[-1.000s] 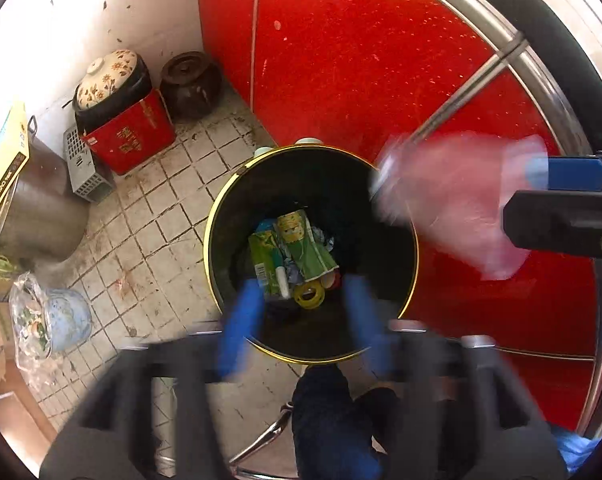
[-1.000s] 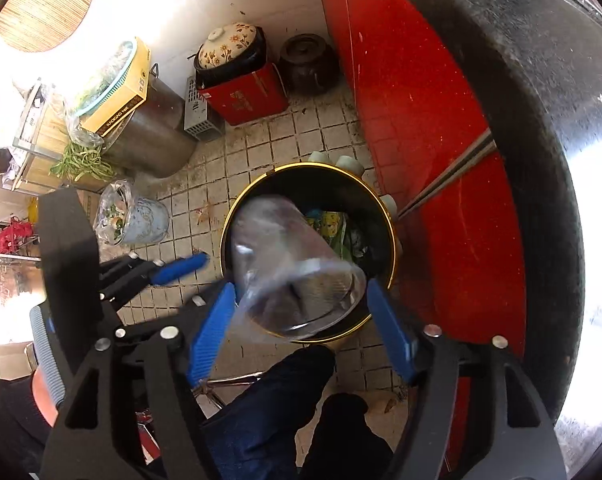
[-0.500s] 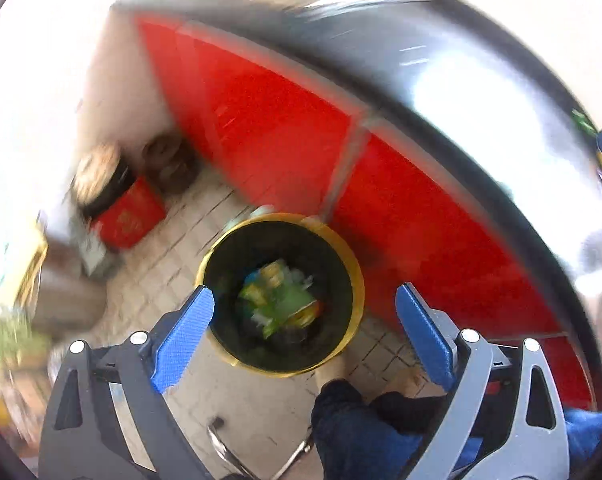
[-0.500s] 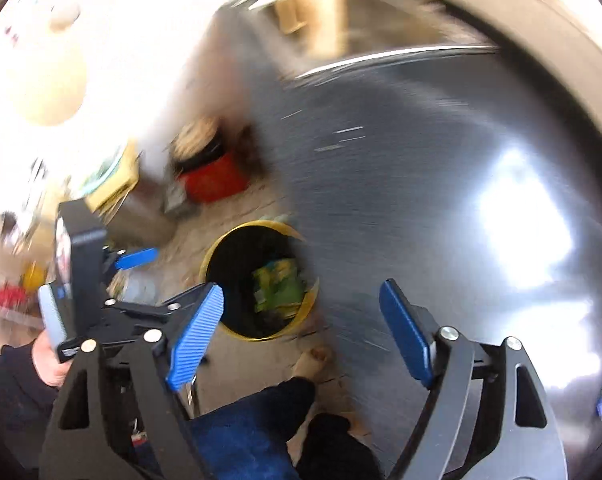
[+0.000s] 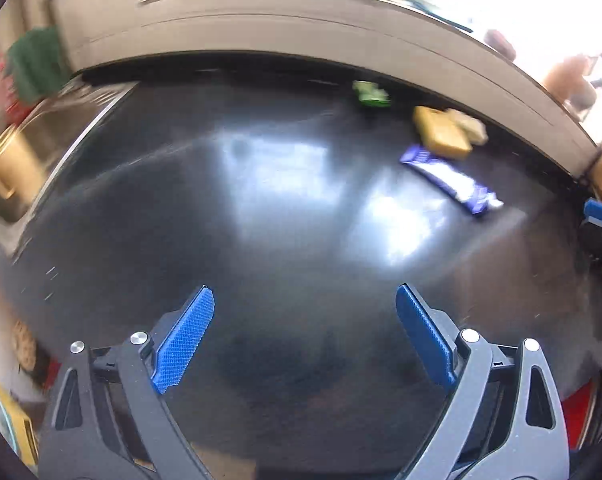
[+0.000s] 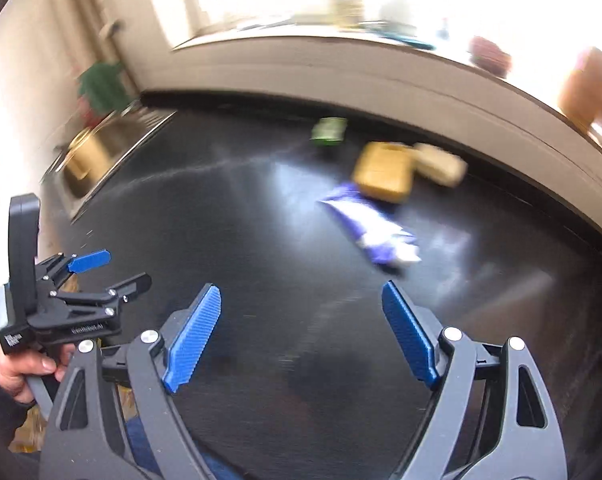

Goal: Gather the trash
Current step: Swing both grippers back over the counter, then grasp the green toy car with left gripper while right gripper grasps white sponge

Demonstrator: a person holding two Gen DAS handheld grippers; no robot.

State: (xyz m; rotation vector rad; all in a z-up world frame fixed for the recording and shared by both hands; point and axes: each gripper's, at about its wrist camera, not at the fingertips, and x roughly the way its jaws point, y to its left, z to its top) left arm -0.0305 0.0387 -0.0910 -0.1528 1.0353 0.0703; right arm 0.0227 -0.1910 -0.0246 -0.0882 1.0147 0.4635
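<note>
Both views off bin & red cabinet front, now over dark worktop (image 5: 285, 240). Right hand-held gripper (image 6: 301, 332) let go clear cup, nothing betw jaws, opened wider. Left hand-held gripper (image 5: 305, 336) also wider, empty. Blue wrapper (image 6: 371, 232), yellow sponge (image 6: 385, 172), green scrap (image 6: 329, 130) newly in view.

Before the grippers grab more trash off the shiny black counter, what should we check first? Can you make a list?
1. Left gripper empty, nothing between its blue pads: ok.
2. Right gripper empty, nothing between its pads: ok.
3. Trash left to collect: ok. A purple and white wrapper, a small green packet and a yellow block with a pale lump beside it lie on the black counter.
4. Wrapper lies apart from the left gripper, with bare counter around it: ok.
5. Picture sharp enough to aim: not ok, both views are blurred.
6. Bin in sight: not ok, neither view shows it.
</note>
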